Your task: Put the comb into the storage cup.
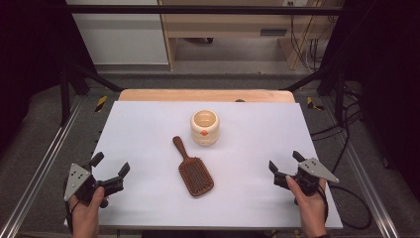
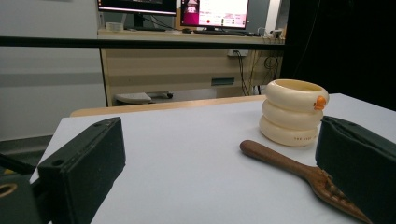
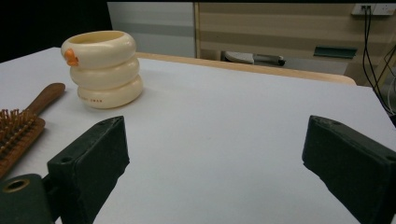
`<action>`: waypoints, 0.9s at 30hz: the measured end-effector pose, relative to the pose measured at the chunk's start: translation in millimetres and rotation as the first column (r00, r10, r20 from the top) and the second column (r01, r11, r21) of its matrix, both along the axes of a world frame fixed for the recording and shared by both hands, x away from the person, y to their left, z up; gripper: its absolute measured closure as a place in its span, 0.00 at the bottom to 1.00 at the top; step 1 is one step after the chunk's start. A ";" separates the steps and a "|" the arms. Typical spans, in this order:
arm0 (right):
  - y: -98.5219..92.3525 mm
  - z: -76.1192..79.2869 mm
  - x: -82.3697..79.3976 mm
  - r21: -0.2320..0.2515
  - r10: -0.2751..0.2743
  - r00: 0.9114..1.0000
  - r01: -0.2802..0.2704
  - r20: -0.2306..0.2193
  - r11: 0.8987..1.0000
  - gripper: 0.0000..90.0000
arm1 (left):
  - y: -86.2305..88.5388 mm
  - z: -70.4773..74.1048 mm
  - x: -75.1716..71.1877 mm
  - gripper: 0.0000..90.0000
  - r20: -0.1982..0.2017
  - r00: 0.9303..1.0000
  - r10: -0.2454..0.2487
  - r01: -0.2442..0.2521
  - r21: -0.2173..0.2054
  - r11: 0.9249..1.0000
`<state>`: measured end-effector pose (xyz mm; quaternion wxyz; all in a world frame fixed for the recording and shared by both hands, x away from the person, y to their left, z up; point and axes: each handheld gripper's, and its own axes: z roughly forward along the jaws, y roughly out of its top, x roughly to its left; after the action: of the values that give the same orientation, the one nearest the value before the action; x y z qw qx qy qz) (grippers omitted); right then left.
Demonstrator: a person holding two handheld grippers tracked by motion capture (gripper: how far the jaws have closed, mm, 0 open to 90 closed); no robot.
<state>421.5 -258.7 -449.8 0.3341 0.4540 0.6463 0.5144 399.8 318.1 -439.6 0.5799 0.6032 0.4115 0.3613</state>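
A brown wooden hairbrush (image 1: pixel 193 172) lies bristles up in the middle of the white table (image 1: pixel 148 129), its handle (image 2: pixel 275 157) pointing away toward a cream ribbed cup (image 1: pixel 204 127) with a small orange mark. The cup (image 2: pixel 293 112) stands upright just beyond the handle tip. My left gripper (image 1: pixel 110 165) rests near the front left corner, held in a hand, jaws open with nothing between them. My right gripper (image 1: pixel 286 161) sits near the front right edge, also open and empty. In the right gripper view, the cup (image 3: pixel 102 68) and brush (image 3: pixel 23 126) lie far left.
A wooden strip (image 1: pixel 205 95) borders the table's far edge. Black frame posts (image 1: pixel 64 84) and metal rails (image 1: pixel 29 183) flank the table. Cables (image 1: pixel 346 148) trail at the right. A desk with monitors (image 2: pixel 187 11) stands beyond the table.
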 end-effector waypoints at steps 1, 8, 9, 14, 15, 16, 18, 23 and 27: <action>1.4 0.9 -0.4 -0.004 0.002 1.000 -0.002 0.008 1.000 0.08 | 0.1 -0.1 -0.4 0.02 -0.001 1.000 0.001 -0.001 -0.003 1.000; 6.3 0.8 1.7 0.012 0.008 1.000 -0.007 -0.024 1.000 0.06 | -2.1 -0.2 -0.6 0.02 0.000 1.000 0.001 -0.001 0.006 1.000; 6.8 0.1 2.1 0.009 0.003 0.999 -0.003 -0.033 1.000 0.05 | -2.6 -0.3 -0.4 0.02 -0.001 1.000 0.000 0.000 0.007 1.000; 8.3 -0.2 3.9 0.026 -0.010 0.998 0.012 -0.059 1.000 0.06 | -4.4 -0.9 -0.3 0.02 -0.011 1.000 -0.002 0.002 0.012 1.000; 8.8 0.0 3.9 0.029 -0.013 0.998 0.015 -0.061 0.999 0.06 | -4.8 -0.5 -0.4 0.02 -0.011 1.000 -0.001 0.001 0.009 1.000; 9.4 0.2 3.8 0.030 -0.022 0.998 0.023 -0.055 0.999 0.06 | -5.2 -0.5 -0.4 0.01 -0.011 1.000 -0.001 0.001 0.010 1.000; 9.7 1.3 3.0 0.039 -0.026 0.999 0.028 -0.048 0.999 0.06 | -6.4 -0.9 -0.2 0.01 -0.015 1.000 -0.004 0.004 0.018 1.000; 11.1 2.9 3.5 0.052 -0.022 0.999 0.024 -0.048 0.998 0.06 | -8.2 -0.7 -0.9 0.01 -0.014 1.000 -0.006 0.006 0.028 1.000; 13.9 3.6 3.7 0.051 -0.015 0.999 0.017 -0.050 0.999 0.07 | -8.0 -1.5 -1.5 0.01 -0.019 1.000 -0.006 0.006 0.031 1.000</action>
<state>425.2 -244.8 -446.2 0.3103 0.4801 0.6373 0.5168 398.3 310.1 -441.1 0.5676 0.6167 0.4097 0.3601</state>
